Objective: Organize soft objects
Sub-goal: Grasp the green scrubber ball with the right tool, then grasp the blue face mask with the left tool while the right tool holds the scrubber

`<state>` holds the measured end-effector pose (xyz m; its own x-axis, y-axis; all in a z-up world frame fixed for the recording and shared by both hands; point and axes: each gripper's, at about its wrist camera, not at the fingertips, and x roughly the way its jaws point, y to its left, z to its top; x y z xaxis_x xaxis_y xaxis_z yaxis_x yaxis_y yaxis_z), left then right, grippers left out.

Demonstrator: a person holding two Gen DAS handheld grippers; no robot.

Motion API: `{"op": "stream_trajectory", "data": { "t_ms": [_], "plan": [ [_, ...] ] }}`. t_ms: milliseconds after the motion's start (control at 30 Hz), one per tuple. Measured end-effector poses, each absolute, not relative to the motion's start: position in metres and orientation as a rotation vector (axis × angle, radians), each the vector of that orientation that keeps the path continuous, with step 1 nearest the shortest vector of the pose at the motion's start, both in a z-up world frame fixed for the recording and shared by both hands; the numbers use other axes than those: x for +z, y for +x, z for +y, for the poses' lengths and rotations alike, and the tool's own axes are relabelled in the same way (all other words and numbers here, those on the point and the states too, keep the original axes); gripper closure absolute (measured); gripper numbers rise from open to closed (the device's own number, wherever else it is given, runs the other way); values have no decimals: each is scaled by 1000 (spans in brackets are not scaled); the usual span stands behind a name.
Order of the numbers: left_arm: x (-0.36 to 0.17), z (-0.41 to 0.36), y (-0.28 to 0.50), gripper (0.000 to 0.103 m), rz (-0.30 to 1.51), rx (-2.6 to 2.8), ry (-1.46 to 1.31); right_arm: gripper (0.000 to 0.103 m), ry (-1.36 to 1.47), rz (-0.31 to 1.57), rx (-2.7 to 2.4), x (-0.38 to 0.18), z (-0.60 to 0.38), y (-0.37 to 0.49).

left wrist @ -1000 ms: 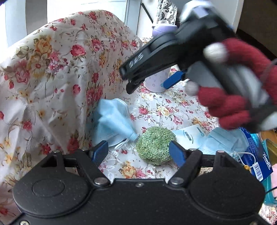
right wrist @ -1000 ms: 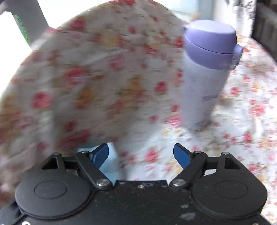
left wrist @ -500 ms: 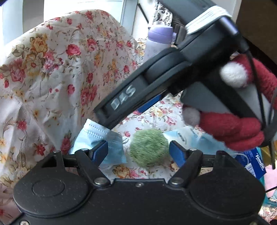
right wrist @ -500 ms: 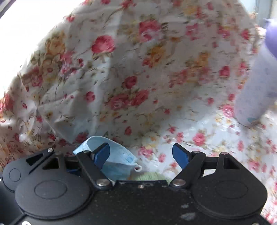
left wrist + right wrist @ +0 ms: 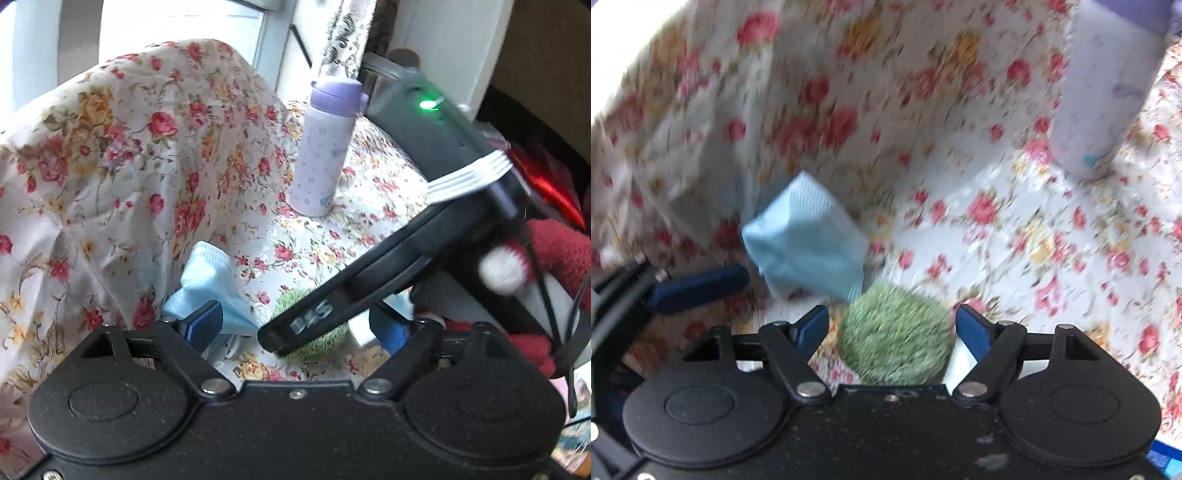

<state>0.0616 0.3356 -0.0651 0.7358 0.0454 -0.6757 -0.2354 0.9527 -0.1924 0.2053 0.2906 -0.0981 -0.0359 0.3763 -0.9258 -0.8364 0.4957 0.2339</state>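
A flowered cloth (image 5: 122,155) covers the whole surface and rises in a tall draped hump along the far left side, over something that cannot be made out. On the flat part of the cloth, toward the far edge, a pale bottle (image 5: 325,155) with a lilac lid stands upright, well apart from the soft things.

The right gripper (image 5: 892,325) points steeply down over the near part of the cloth. Its jaws are closing, with the green fuzzy ball (image 5: 895,341) between the two blue pads; the right pad looks just beside the ball, the left pad stands clear of it, and the blur makes any contact hard to judge. From the left wrist view the same tool crosses the picture as a long black body with a green light, gripped by a hand in a red knitted glove (image 5: 532,273) with white fingertips.

The left gripper (image 5: 299,326) sits low at the near side, and its jaws are opening. Its left pad is over the crumpled blue face mask (image 5: 210,280) without clearly pressing on it, and the ball lies between its pads too, half hidden by the other tool.

The mask lies at the foot of the draped hump, just beside the ball on its far left. A flat white packet (image 5: 955,360) shows as a sliver beside the ball's right side.
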Motion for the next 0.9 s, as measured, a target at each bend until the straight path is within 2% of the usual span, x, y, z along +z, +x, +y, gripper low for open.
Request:
{"op": "stream_trajectory", "data": {
  "t_ms": [33,133,367,533,733,900],
  "plan": [
    [-66,331,63,20,736,154,-251,40,-504,1223,1036,-99,292,199],
    [-65,319,62,20,730,131,-192,45,-513,1209,1039,-95,295,193],
    [-61,321,61,20,706,108,-203,45,-360,1128,961,-52,264,209],
    [-69,337,69,20,756,174,-280,45,-249,1103,851,-27,231,215],
    [-78,368,70,20,792,241,-454,45,-167,1053,779,-9,200,188],
    [-78,364,74,20,831,237,-448,45,-145,1024,722,-13,185,160]
  ]
}}
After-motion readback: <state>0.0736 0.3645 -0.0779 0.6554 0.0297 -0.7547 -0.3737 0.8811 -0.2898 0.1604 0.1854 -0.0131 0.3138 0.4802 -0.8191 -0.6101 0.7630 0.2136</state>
